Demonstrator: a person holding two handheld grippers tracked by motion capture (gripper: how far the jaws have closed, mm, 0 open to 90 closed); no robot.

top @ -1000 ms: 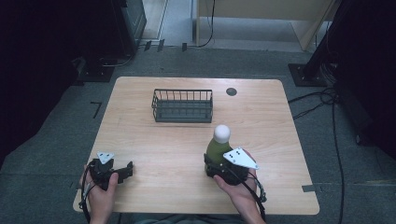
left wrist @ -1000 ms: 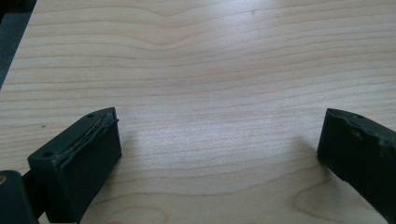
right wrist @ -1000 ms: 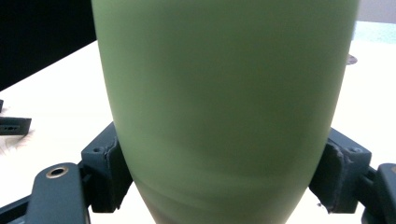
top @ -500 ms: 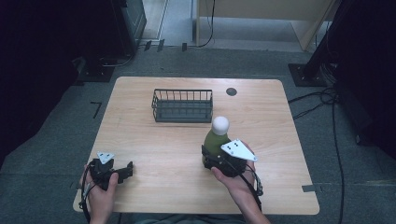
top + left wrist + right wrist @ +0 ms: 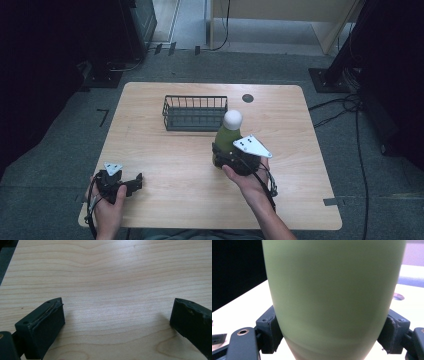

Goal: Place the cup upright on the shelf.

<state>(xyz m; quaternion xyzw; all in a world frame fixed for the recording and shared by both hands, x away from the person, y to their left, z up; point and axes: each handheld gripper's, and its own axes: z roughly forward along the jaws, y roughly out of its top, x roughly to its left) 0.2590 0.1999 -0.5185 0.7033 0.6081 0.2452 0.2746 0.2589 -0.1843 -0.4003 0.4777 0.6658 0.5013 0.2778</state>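
Observation:
A green bottle (image 5: 227, 137) with a round white cap stands upright in my right gripper (image 5: 225, 155), lifted a little off the wooden table (image 5: 165, 165) at centre right. In the right gripper view the bottle's green body (image 5: 332, 297) sits between both pads, which press on its lower sides. A black wire basket (image 5: 194, 113) stands just behind and to the left of the bottle. My left gripper (image 5: 131, 182) rests near the table's front left corner; in the left gripper view its jaws stand wide apart with only bare wood (image 5: 112, 302) between them.
A small dark round hole (image 5: 247, 98) sits in the tabletop behind the bottle. Dark equipment and stands surround the table, and cables (image 5: 345, 107) run across the grey floor on the right.
My right gripper has carried the bottle up and a little toward the basket. The left gripper has stayed where it was.

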